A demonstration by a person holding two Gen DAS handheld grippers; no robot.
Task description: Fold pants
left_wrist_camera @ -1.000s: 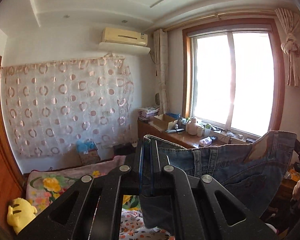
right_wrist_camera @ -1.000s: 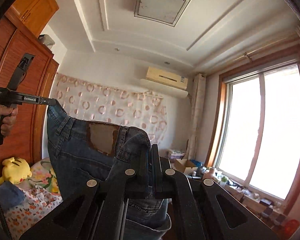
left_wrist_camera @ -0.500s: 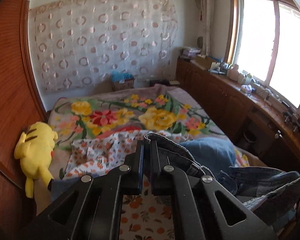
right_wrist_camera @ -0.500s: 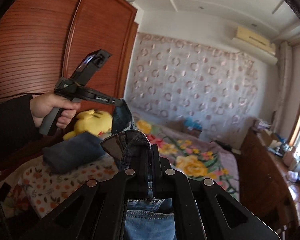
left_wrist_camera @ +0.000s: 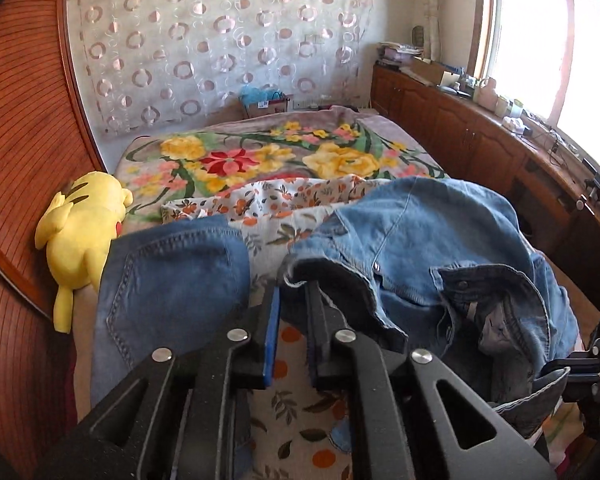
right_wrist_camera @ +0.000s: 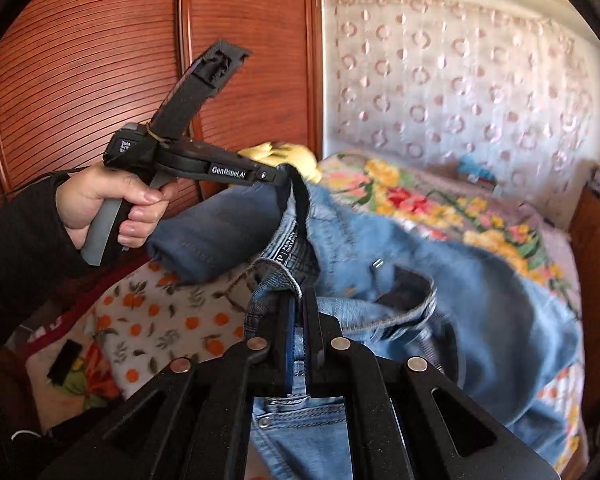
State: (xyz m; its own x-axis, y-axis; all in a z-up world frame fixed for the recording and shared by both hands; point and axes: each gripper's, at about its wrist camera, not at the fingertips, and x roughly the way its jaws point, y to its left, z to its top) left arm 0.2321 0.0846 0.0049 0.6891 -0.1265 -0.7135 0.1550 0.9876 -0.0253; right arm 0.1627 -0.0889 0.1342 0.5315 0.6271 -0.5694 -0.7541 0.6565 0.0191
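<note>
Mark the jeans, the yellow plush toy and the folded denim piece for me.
jeans (left_wrist_camera: 440,232): left wrist view, on the broad seat panel.
yellow plush toy (left_wrist_camera: 84,224): left wrist view, on its body.
folded denim piece (left_wrist_camera: 172,276): left wrist view, on its top face.

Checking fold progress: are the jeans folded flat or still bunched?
Bunched: the jeans lie rumpled on the bed, waistband gaping, no flat fold.

A bed under a flower-patterned blanket fills the room, with a reddish ribbed wooden wardrobe beside it. A sheer circle-printed curtain covers the far wall. Daylight pours through a wood-framed window above a long brown wooden cabinet.
</note>
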